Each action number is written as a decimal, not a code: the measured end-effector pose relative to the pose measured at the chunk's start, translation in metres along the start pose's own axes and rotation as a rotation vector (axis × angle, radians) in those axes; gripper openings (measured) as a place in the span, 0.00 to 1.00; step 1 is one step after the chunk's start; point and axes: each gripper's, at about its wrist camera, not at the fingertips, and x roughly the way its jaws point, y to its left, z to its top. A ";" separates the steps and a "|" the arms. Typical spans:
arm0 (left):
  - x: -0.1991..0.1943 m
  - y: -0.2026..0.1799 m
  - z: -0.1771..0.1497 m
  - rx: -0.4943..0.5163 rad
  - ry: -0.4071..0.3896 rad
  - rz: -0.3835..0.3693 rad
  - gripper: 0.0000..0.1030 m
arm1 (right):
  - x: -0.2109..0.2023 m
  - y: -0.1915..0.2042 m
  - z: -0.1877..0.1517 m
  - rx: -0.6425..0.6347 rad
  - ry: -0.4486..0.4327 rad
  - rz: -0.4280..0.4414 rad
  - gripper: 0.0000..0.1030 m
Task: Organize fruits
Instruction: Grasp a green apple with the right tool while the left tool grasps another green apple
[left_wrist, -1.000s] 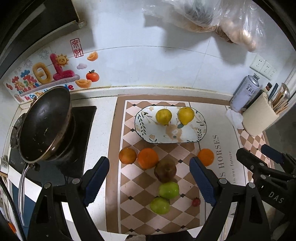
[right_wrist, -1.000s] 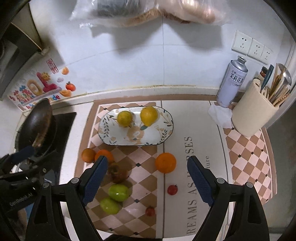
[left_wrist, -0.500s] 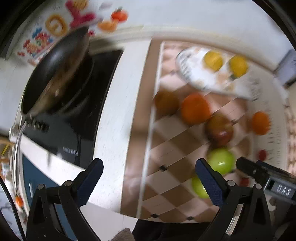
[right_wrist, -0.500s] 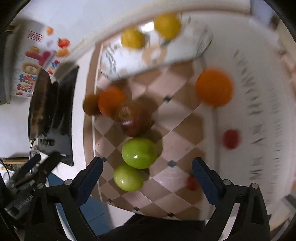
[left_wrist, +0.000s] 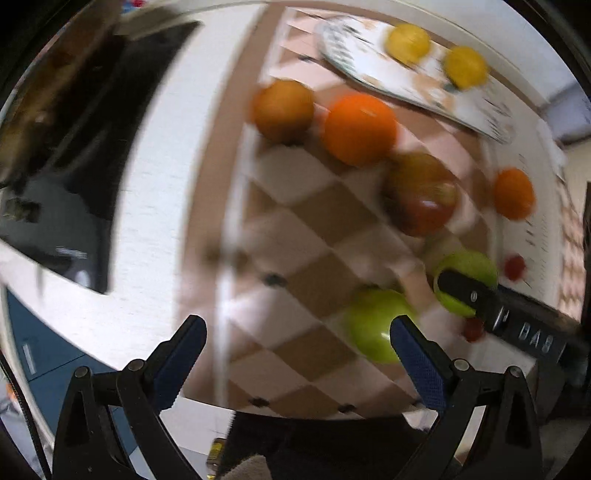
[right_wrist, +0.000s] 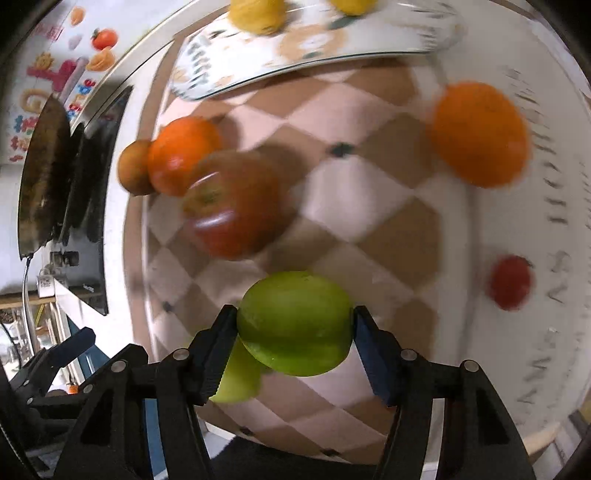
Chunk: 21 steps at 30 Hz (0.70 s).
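The right gripper (right_wrist: 293, 330) is down over the checkered mat (right_wrist: 369, 206) with a green apple (right_wrist: 295, 321) between its fingers; its jaws have just been closing in, and both pads now sit against the apple's sides, so it is clamped on that fruit. A second green apple (right_wrist: 238, 380) lies just behind and below it, partly hidden by the left finger, and the two seem to touch. The left gripper (left_wrist: 295, 360) hangs over the near edge of the same mat with its jaws spread wide and nothing between them; the second green apple is just beside its right finger in the left wrist view, though the blur leaves it unclear whether they touch. Up the mat from the apples sits a dark red apple (right_wrist: 231, 203), and beyond that a bright orange (right_wrist: 183, 158) pressed against a duller brownish orange (right_wrist: 133, 170). Another orange (right_wrist: 480, 134) lies well apart to the right, on the pale strip with lettering. A small red tomato (right_wrist: 509, 280) sits on that strip too, nearer the edge. At the far end the patterned oval plate (right_wrist: 332, 40) holds two yellow fruits (left_wrist: 408, 44). To the left a black pan (right_wrist: 42, 177) rests on the dark cooktop (right_wrist: 92, 206), under bright stickers on the wall.
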 end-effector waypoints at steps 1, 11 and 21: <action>0.005 -0.005 -0.002 0.002 0.022 -0.037 0.99 | -0.002 -0.009 0.002 0.014 -0.003 0.000 0.64; 0.058 -0.022 -0.004 -0.056 0.143 -0.210 0.53 | -0.012 -0.052 0.011 0.072 -0.020 -0.018 0.64; 0.055 -0.041 -0.006 0.034 0.074 -0.150 0.52 | -0.013 -0.053 0.017 0.060 -0.022 -0.017 0.64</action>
